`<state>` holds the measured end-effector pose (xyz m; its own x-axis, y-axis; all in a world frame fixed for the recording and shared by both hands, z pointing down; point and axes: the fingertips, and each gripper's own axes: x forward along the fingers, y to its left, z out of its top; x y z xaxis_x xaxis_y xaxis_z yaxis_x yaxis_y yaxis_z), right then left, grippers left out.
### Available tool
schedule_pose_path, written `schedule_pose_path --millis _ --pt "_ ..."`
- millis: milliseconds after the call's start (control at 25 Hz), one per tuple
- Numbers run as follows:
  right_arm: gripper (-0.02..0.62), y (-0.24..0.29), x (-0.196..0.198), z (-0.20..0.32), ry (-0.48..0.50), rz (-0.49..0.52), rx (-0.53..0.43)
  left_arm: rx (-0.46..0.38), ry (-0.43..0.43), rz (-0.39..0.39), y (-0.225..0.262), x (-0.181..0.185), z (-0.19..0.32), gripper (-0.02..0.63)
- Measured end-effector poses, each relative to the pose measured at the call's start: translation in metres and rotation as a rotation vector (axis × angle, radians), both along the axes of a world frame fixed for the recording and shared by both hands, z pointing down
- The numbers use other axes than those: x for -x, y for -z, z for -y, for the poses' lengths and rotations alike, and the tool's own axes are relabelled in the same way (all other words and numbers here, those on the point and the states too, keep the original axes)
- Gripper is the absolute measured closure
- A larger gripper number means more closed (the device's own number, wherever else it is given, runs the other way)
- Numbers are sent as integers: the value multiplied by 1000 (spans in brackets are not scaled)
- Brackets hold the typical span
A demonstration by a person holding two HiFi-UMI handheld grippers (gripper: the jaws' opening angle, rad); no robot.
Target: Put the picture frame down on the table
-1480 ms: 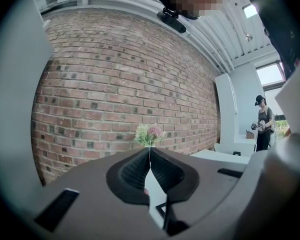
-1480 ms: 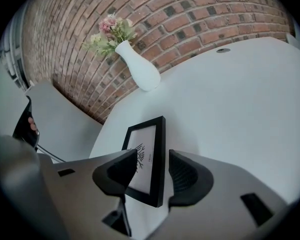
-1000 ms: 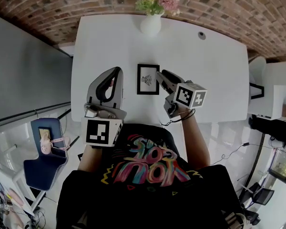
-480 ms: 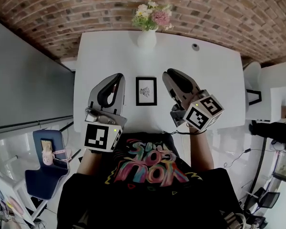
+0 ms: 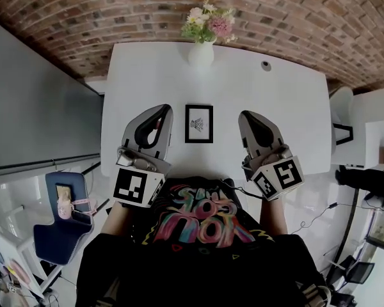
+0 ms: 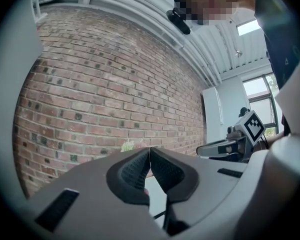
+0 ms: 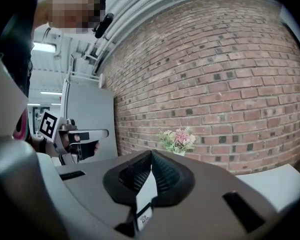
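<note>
Picture frame (image 5: pixel 199 124) lies flat and face up on the white table (image 5: pixel 288 107), in line with the flower vase (image 5: pixel 201 52) and on the person's side of it. The put-down looks complete, and nothing of the task appears left to do. The left gripper (image 5: pixel 161 110) and right gripper (image 5: pixel 246 115) hover either side of the frame, further from the vase than the frame's far edge. Neither touches the frame, and each has its jaws pressed together on nothing. The frame's long axis runs straight toward the vase, with a short edge facing it. A small dark drawing shows inside the black border, too small to tell which end is up.
</note>
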<state>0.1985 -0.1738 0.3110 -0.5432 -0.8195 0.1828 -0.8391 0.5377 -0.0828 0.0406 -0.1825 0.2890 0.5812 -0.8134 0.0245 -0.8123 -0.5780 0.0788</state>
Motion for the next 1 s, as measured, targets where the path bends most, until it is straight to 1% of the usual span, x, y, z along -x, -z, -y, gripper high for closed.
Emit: schedule_pose_path --millis 160,320,480,600,680,880,1000 --pt "572 1 0 -3 0 40 4 4 -17 7 -3 -1 -2 581" --pt "573 6 7 -5 25 30 -9 -2 -32 15 -3 -5 -6 581" --pt "574 8 14 -5 49 19 -18 -16 -19 -26 5 -7 -6 581" --pt "574 8 18 -7 61 14 -20 -8 -28 1 1 -7 -10 581" --pt "574 7 17 -9 63 15 -21 -14 -20 -18 4 -7 -10 581" --pt "574 5 15 -9 54 16 -23 -8 -25 -18 0 -8 -8 581" --pt "574 3 15 -9 53 14 -18 9 -35 11 -7 -8 -11 581"
